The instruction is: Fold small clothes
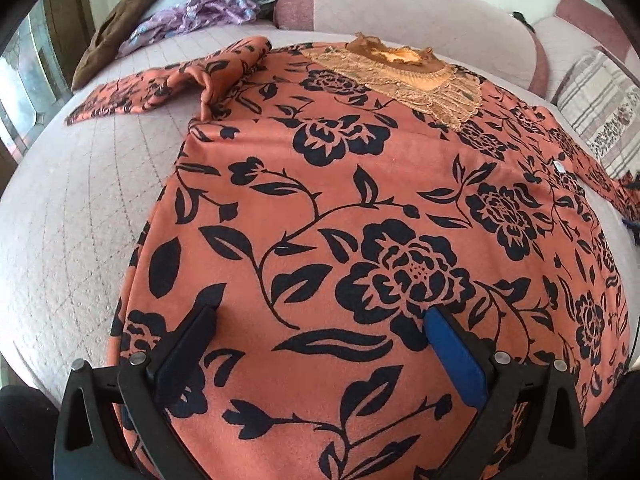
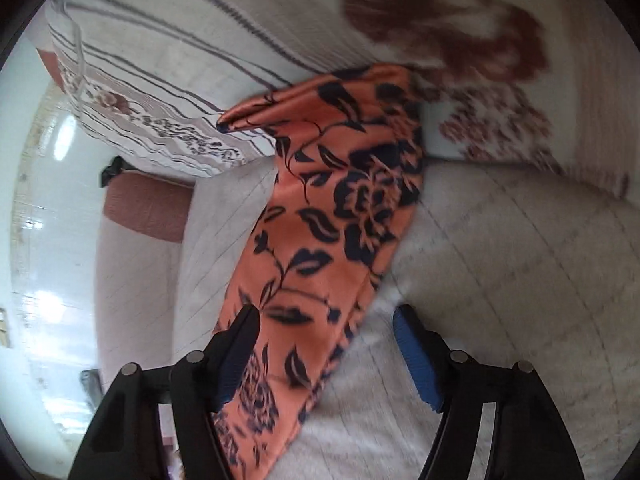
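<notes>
Floral top (image 1: 360, 200) lies spread flat on the bed (image 1: 80, 200), sleeves out, prob. ready for folding. Right sleeve (image 2: 332, 208) runs up against a striped pillow (image 2: 168, 80). Right gripper (image 2: 326, 320) straddles it, fingers apart; contact unclear, blurry. Left gripper (image 1: 320, 324) fingers apart over hem.

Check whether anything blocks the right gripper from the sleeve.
Nothing visible does. The right gripper is open directly over the orange sleeve, whose far end lies against the striped pillow.
</notes>
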`<state>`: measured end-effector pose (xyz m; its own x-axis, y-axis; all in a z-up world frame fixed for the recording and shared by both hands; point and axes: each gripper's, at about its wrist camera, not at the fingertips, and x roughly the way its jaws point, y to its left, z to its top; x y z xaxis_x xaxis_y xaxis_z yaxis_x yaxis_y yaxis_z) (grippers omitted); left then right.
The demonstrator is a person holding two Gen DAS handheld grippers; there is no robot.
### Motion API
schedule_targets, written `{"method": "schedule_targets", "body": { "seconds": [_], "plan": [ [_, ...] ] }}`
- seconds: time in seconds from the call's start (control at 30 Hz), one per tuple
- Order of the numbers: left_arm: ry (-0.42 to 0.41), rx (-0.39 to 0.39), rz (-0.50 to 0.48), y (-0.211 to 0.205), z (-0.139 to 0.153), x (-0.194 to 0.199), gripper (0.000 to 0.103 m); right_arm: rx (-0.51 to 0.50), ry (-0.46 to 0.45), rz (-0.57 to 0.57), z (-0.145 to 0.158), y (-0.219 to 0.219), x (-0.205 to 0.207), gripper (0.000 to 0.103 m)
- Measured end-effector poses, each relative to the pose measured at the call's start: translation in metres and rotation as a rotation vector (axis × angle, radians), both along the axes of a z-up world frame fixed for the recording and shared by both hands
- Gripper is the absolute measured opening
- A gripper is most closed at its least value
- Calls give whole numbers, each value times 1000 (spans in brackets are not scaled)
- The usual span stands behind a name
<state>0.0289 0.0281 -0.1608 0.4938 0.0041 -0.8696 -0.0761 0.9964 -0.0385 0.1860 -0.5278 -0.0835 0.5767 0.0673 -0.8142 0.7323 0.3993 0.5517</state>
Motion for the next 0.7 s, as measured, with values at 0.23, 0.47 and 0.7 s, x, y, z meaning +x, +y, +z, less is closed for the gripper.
{"method": "schedule_targets", "body": {
  "seconds": [0.23, 0.47, 0.7],
  "plan": [
    [4, -15, -56, 3, 1, -1, 103, -157, 151, 73, 21, 3, 49, 10],
    [-15, -75, -85, 13, 7, -4, 103, -334, -53, 346, 123, 112, 114, 8],
    [-41, -188, 7, 45, 15, -9, 103, -336, -407, 800, 216, 360, 124, 8]
  ]
}}
